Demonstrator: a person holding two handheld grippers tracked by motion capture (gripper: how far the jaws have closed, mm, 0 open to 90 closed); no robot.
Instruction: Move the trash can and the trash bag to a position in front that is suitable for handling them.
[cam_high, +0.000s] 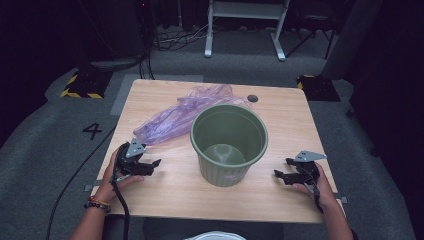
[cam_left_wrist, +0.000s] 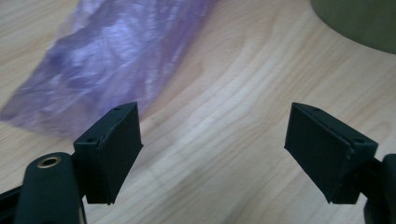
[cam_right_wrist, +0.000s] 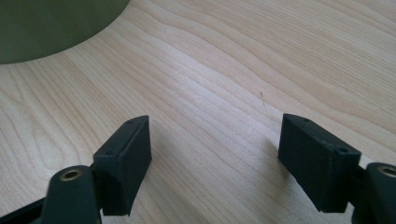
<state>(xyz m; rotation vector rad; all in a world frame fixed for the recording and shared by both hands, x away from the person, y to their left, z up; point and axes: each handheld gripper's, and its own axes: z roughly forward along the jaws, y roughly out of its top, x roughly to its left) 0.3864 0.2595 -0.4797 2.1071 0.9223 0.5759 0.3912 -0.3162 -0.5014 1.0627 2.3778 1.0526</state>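
Note:
A green plastic bin (cam_high: 229, 143) stands upright in the middle of the wooden table (cam_high: 280, 120), nothing inside it that I can see. A crumpled purple translucent bag (cam_high: 185, 112) lies behind and left of it. My left gripper (cam_high: 153, 166) rests low at the table's left, open, pointing toward the bin. In the left gripper view the gripper (cam_left_wrist: 212, 140) has bare wood between its jaws, the purple bag (cam_left_wrist: 116, 60) just ahead on the left and the bin (cam_left_wrist: 359, 23) at top right. My right gripper (cam_high: 281, 169) sits at the right, open; the gripper (cam_right_wrist: 215, 154) holds nothing, and the bin (cam_right_wrist: 51, 25) shows at upper left.
A round dark grommet (cam_high: 252, 98) sits near the table's far edge. Cables (cam_high: 80, 170) trail over the grey floor at left. A white frame (cam_high: 245, 25) stands beyond the table. A white object (cam_high: 215, 235) shows at the bottom edge.

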